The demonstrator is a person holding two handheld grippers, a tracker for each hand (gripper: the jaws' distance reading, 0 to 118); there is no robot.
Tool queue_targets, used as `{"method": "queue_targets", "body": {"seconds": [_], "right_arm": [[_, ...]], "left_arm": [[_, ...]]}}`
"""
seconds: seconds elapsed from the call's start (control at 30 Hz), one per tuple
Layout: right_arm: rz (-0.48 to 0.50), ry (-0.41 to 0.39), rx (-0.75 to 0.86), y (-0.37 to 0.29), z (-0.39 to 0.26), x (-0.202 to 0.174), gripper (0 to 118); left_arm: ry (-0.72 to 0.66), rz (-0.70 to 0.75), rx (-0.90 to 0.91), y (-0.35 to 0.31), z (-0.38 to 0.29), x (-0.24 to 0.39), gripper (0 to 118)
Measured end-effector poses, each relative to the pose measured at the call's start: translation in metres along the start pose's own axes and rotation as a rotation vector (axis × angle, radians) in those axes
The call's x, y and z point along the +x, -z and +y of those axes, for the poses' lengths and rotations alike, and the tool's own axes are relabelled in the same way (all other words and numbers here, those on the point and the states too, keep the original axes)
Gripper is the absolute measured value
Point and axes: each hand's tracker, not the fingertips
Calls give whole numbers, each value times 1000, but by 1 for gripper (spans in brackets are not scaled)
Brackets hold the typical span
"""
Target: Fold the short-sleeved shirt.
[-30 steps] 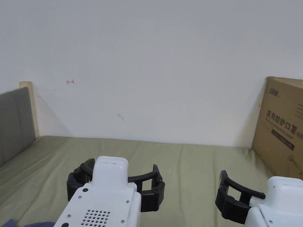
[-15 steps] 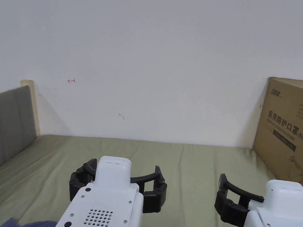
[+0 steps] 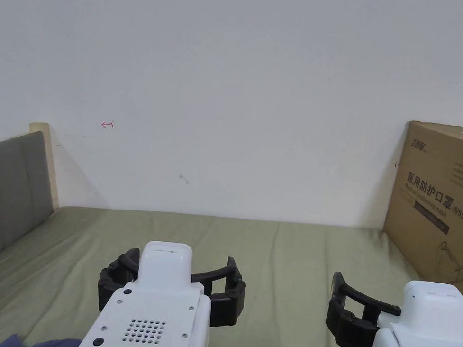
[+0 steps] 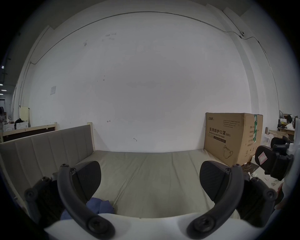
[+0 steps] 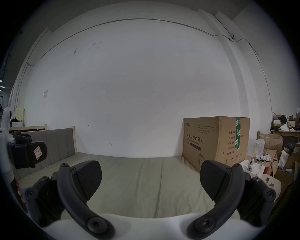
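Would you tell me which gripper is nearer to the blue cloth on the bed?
Left. The left gripper hovers open right above the blue cloth, which lies by its left jaw. The right gripper hangs open farther right, nearer the cardboard box.

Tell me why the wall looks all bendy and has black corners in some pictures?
In the left gripper view and the right gripper view a fisheye lens bows the white wall and the cable along its top, and leaves dark corners. In the head view the wall stays straight and evenly lit, with a soft shadow beside the cardboard box.
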Motion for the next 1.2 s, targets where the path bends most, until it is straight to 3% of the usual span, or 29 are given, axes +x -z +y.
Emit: {"method": "queue_targets", "body": {"seconds": [1.1,1.13,1.17,1.2], "right_arm": [[-26,-58,38,-5,11,6,116],[-22,-62,38,-5,12,6,111],[-22,-61,25,-6,13,6,75],[-5,-50,32,-8,13,7,23]], "left_arm": [[82,-30,32,-1,8,17,117],[82,-29,31,-1,9,17,108],[82,-40,24,-2,9,17,67],[79,-61,10,-3,10,18,33]]}}
